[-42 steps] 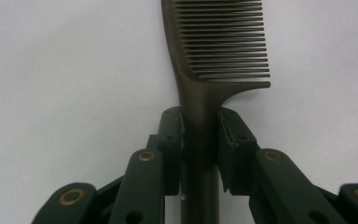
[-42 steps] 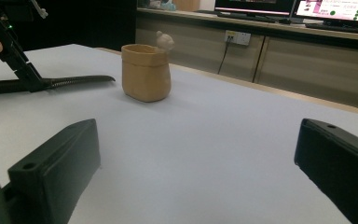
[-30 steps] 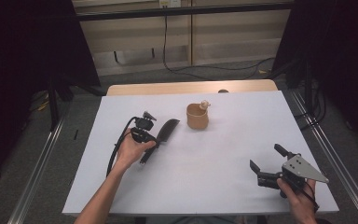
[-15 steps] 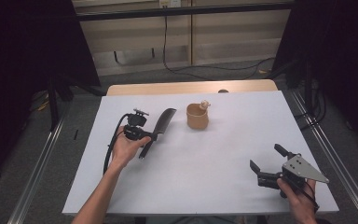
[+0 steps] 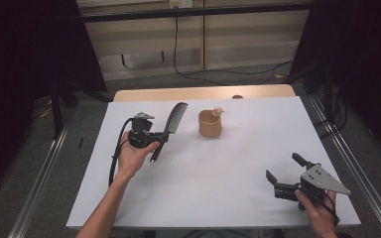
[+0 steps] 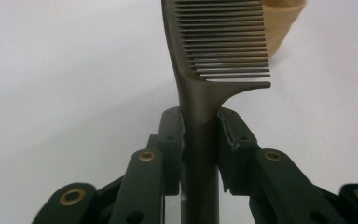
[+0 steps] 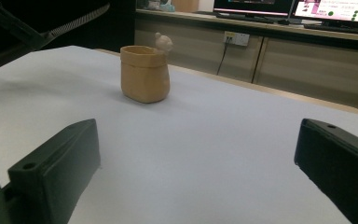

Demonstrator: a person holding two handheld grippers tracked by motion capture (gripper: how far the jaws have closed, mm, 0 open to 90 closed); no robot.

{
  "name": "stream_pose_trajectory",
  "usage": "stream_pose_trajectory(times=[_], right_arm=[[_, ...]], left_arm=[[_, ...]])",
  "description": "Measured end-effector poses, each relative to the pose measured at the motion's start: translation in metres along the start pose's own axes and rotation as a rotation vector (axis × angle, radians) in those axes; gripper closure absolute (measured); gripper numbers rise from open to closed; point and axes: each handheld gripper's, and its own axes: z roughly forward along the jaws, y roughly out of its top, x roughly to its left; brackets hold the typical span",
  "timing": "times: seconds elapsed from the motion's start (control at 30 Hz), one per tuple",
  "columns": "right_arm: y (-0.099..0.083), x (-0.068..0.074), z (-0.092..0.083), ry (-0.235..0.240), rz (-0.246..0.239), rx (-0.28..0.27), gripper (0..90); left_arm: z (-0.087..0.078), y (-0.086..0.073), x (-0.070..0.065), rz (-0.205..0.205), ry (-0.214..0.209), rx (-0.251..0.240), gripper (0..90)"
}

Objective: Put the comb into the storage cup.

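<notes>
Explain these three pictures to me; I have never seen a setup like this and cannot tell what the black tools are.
There is no robot here. A person sits at a white table and holds a hand-worked two-jaw gripper in each hand. One picture comes from a fixed camera above, looking down; the other two come from small cameras riding on the grippers, looking along their black jaws.

The left gripper is shut on a dark comb, clamping its handle just below the teeth. The right gripper sits near the table's front right with its jaws wide apart and nothing between them.

On the table stands a small tan pot with a little knob at its rim, right of the comb.
</notes>
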Motion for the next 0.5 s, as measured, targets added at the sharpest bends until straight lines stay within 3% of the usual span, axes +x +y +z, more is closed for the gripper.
stream_pose_trajectory(times=[0.23, 0.5], right_arm=[[0.000, 0.000, 0.000, 0.003, 0.001, -0.002, 0.0], [0.000, 0.000, 0.000, 0.000, -0.001, -0.002, 0.0]], left_arm=[[-0.007, 0.001, -0.003, 0.046, 0.004, -0.072, 72.8], [-0.016, 0.001, -0.006, 0.054, 0.015, -0.191, 72.8]])
